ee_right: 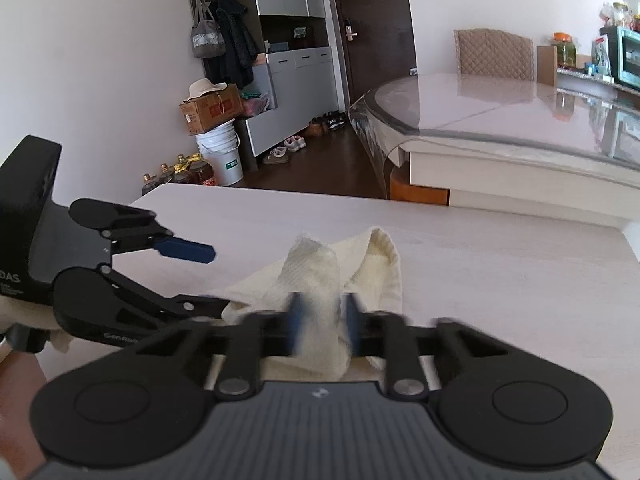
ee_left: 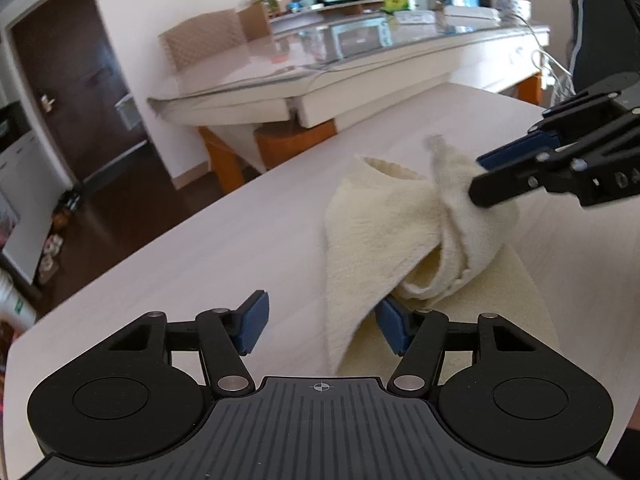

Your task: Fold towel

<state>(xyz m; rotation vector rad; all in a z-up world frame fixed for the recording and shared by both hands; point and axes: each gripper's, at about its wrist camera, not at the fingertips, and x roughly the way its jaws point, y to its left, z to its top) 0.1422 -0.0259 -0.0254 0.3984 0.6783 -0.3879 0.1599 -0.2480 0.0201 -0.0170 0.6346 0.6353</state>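
Cream towel (ee_left: 384, 232) bunched and half lifted on pale table (ee_left: 200, 248)
Right gripper (ee_right: 320, 320) clamped on a raised corner; left gripper (ee_left: 320, 322) spread wide, low around towel's near edge, gripping nothing

1. Left gripper (ee_left: 320, 326) low over the table, jaws spread wide, blue pads (ee_left: 251, 323) well apart, nothing pinched between them.
2. Seen from the right wrist view, left gripper (ee_right: 208, 276) reaching in from the left side, one finger raised above the other, gaping.
3. Right gripper (ee_right: 322, 320) drawn narrow, pads (ee_right: 297, 322) pressed in on a bunch of towel (ee_right: 320, 276) from both sides; slightly blurred.
4. From the left wrist view, right gripper (ee_left: 478, 178) coming in from the right edge, raised above the table, fingertips clamped on the lifted towel (ee_left: 452, 200) corner.
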